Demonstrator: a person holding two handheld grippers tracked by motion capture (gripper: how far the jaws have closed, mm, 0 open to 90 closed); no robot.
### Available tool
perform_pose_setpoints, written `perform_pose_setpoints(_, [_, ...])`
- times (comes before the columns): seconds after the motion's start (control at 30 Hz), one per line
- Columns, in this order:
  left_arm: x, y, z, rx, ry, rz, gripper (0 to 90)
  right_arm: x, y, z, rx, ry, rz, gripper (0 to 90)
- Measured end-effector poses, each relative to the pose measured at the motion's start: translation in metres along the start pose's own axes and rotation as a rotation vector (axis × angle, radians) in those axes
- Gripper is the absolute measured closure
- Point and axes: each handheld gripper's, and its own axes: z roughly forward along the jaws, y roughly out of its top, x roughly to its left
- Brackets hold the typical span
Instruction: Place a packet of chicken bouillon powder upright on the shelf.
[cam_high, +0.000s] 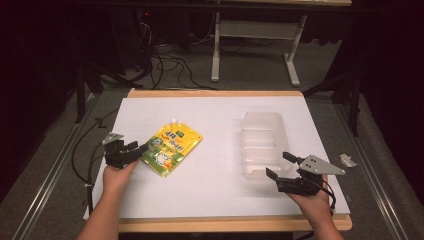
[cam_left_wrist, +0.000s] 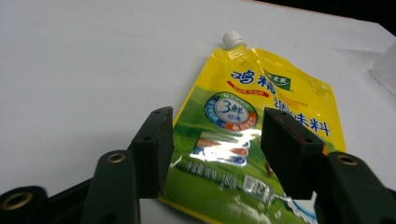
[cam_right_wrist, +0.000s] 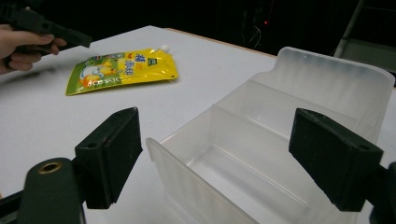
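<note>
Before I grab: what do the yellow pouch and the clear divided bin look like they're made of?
Yellow spouted pouch: looks like glossy, flexible laminated plastic film, judging by the bright glare and wrinkles on its printed face; its white screw cap looks like hard plastic. Clear divided bin: seemingly rigid translucent plastic with a frosted finish, since the table shows through its thin walls only hazily.

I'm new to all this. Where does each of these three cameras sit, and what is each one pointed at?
High view: above the person's side, looking forward and down on the white table; both forearms enter from the bottom, left gripper and right gripper open.
Left gripper view: rides the left gripper, looking along its two black jaws at the yellow pouch.
Right gripper view: rides the right gripper, facing the clear plastic bin; the other hand appears far left.
Shared: the pouch appears in all three.
</note>
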Motion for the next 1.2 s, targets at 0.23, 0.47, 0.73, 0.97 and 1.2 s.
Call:
perform_pose_setpoints(0.23, [0.023,0.008,0.027,0.075,0.045,-0.092,42.9,0.004,0.0,0.003,0.013,0.016,-0.023,18.1])
perform_pose_setpoints(0.47, [0.024,0.004,0.024,0.14,0.012,-0.119,51.0,0.005,-0.001,0.006,0.026,0.022,-0.035,18.5])
perform_pose_setpoints(0.73, [0.014,-0.011,0.0,0.171,-0.016,-0.122,60.0,0.007,0.0,0.005,0.022,0.027,-0.032,19.7])
perform_pose_setpoints(0.97, [-0.002,-0.03,-0.028,0.198,-0.024,-0.095,66.9,0.007,0.001,0.003,0.01,0.032,-0.026,20.4])
perform_pose_setpoints(1.2, [-0.019,-0.052,-0.042,0.201,-0.018,-0.058,70.7,0.007,0.002,0.002,0.002,0.035,-0.028,20.7])
